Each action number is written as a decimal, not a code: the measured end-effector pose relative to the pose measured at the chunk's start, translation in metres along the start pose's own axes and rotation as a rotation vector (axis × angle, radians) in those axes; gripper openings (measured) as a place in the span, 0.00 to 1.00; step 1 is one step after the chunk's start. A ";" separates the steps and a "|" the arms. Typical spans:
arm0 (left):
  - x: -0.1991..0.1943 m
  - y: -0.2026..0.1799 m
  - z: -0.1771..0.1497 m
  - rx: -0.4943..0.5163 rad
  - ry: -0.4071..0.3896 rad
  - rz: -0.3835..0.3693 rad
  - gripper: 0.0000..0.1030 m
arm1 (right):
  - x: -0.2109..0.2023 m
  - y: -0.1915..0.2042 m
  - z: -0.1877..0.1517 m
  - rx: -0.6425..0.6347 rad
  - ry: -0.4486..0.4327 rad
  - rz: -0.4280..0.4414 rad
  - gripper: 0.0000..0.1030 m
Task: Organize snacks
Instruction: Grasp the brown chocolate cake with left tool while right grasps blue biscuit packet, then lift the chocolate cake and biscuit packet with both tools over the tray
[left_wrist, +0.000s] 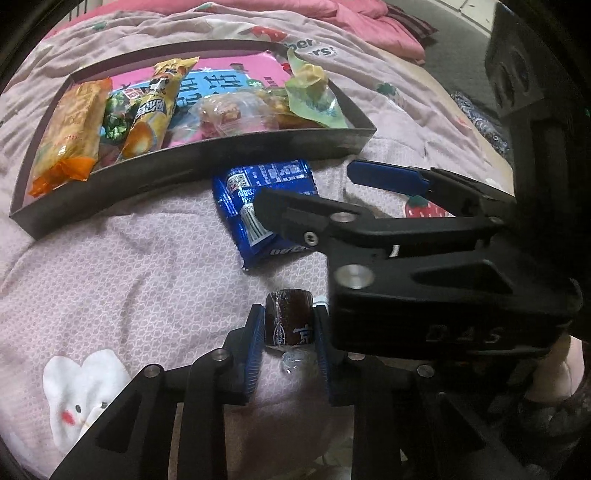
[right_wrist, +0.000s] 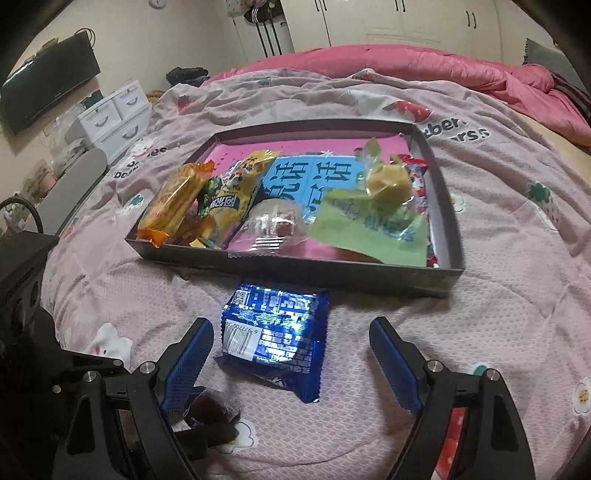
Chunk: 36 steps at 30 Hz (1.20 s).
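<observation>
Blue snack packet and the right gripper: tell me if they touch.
Apart. In the right wrist view the right gripper is open, and pink bedspread shows between the blue snack packet and each finger.

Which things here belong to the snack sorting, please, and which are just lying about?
Job: tray, blue packet, brown candy in left gripper, right gripper open over the packet.
Lying about: quilt, drawers, TV.

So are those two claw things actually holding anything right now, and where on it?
The left gripper pinches a small dark wrapped candy by its two sides. The right gripper is open around the blue snack packet, holding nothing.
</observation>
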<state>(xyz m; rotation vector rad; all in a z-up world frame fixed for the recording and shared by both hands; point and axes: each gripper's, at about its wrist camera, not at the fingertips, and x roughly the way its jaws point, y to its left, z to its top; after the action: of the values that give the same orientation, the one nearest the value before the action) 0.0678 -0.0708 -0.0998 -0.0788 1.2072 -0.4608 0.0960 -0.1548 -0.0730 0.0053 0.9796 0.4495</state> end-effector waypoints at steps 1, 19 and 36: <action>-0.001 0.001 -0.001 -0.003 0.003 0.003 0.26 | 0.002 0.001 -0.001 -0.003 0.004 -0.001 0.83; -0.023 0.043 -0.009 -0.107 -0.006 0.102 0.26 | 0.042 0.027 -0.005 -0.129 0.054 -0.113 0.82; -0.049 0.053 -0.011 -0.117 -0.077 0.090 0.26 | 0.010 0.004 -0.005 -0.027 0.002 0.001 0.59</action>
<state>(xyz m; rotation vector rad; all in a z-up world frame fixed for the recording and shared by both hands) 0.0598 -0.0023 -0.0765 -0.1407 1.1559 -0.3059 0.0955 -0.1486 -0.0826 -0.0186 0.9752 0.4631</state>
